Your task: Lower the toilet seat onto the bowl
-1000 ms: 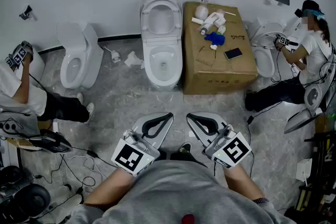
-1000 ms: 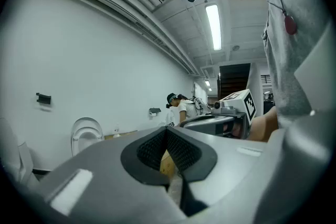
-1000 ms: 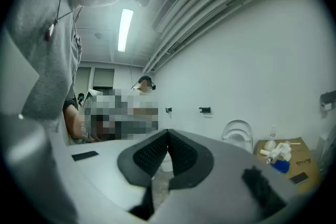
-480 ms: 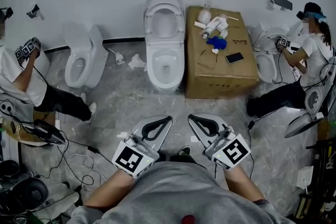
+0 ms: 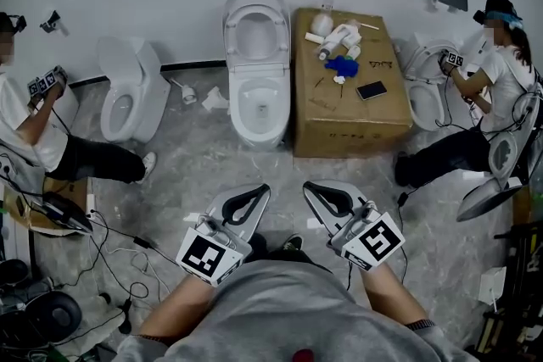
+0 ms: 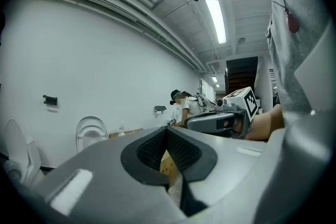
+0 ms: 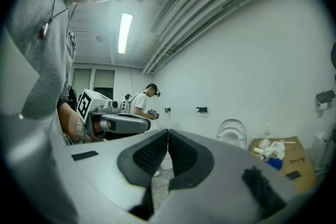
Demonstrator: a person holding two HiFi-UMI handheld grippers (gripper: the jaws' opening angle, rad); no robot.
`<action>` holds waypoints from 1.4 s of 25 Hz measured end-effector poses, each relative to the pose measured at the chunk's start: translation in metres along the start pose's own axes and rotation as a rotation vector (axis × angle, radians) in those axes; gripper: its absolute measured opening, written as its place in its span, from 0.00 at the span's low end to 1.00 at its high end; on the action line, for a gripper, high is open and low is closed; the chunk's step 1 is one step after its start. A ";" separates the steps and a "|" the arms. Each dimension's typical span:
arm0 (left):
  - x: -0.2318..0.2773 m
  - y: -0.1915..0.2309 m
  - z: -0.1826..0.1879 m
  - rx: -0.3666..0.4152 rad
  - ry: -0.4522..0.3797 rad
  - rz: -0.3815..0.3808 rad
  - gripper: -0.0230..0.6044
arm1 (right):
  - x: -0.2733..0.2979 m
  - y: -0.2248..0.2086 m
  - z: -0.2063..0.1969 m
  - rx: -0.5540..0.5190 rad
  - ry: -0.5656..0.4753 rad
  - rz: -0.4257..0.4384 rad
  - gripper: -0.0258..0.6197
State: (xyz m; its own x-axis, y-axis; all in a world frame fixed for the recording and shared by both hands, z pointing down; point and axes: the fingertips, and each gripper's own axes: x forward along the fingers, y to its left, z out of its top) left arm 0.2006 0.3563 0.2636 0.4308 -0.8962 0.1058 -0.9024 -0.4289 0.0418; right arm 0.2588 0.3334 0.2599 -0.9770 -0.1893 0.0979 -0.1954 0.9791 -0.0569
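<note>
A white toilet [image 5: 256,102] stands against the far wall, straight ahead. Its seat [image 5: 255,23] is raised and leans upright against the wall, above the open bowl [image 5: 257,100]. Both grippers are held low, close to my body and well short of the toilet. My left gripper [image 5: 260,189] is shut with nothing in it, and so is my right gripper [image 5: 310,186]. In the left gripper view the raised seat [image 6: 90,132] shows small at the left. It appears again in the right gripper view, where the seat [image 7: 232,131] lies beyond the closed tips.
A cardboard box [image 5: 348,83] with small parts and a phone on top stands right of the toilet. Another toilet [image 5: 129,91] is at the left. A person [image 5: 51,140] sits at the left, another person [image 5: 484,110] at the right. Cables [image 5: 119,258] lie on the floor.
The head view has shifted slightly, so the room sits a little differently in frame. Both grippers keep their place near my body and stay shut.
</note>
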 end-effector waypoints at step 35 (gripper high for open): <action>0.076 0.207 -0.013 -0.041 0.004 -0.097 0.05 | 0.193 -0.107 0.004 0.009 0.064 -0.046 0.06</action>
State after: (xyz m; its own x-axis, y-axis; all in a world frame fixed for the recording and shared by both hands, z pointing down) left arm 0.0467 0.2008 0.2929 0.5163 -0.8501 0.1033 -0.8560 -0.5086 0.0925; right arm 0.0907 0.1913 0.2811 -0.9595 -0.2291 0.1638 -0.2415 0.9685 -0.0601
